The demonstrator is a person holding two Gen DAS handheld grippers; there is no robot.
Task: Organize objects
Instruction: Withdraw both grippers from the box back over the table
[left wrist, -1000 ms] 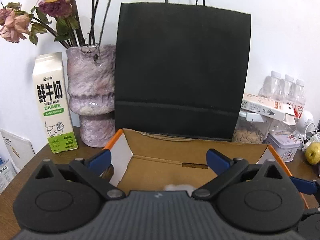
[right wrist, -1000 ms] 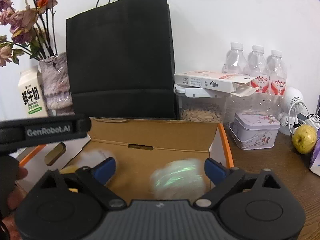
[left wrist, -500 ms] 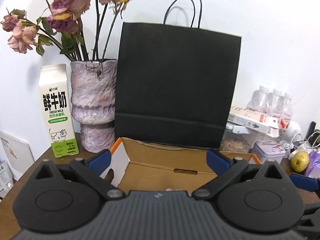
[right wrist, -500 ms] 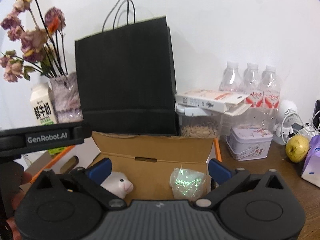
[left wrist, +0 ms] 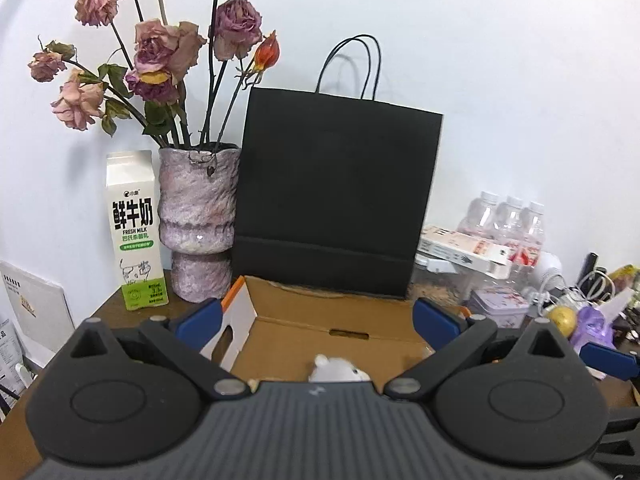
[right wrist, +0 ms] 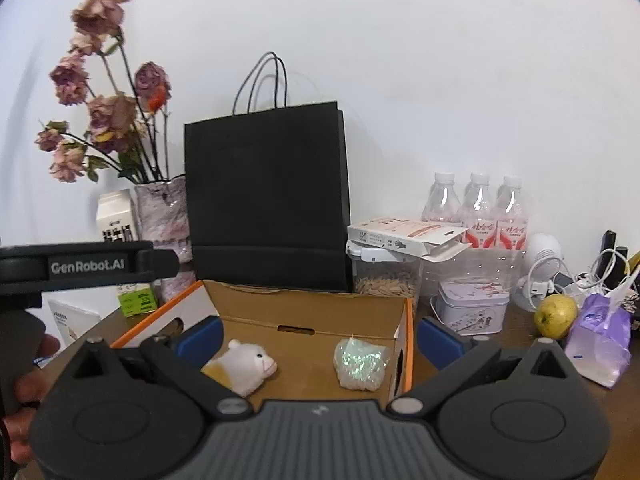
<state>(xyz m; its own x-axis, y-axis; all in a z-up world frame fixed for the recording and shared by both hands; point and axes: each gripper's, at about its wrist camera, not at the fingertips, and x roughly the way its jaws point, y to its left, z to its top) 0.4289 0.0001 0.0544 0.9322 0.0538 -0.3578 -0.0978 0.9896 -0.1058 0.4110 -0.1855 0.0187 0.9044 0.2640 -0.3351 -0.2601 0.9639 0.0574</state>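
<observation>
One open cardboard box (right wrist: 316, 322) stands on the table (right wrist: 516, 330) in front of one black paper bag (right wrist: 268, 196). Inside the box lie two items, well apart: one white plush toy (right wrist: 244, 366) at the left and one iridescent wrapped bundle (right wrist: 362, 364) at the right. The left gripper (left wrist: 316, 318) and the right gripper (right wrist: 320, 338) are both released, jaws spread wide, holding nothing, above the box's near side. Behind: one milk carton (left wrist: 134, 230), one vase (left wrist: 196, 220) of dried roses, three water bottles (right wrist: 476, 210), one tin (right wrist: 472, 306), one yellow fruit (right wrist: 556, 316).
</observation>
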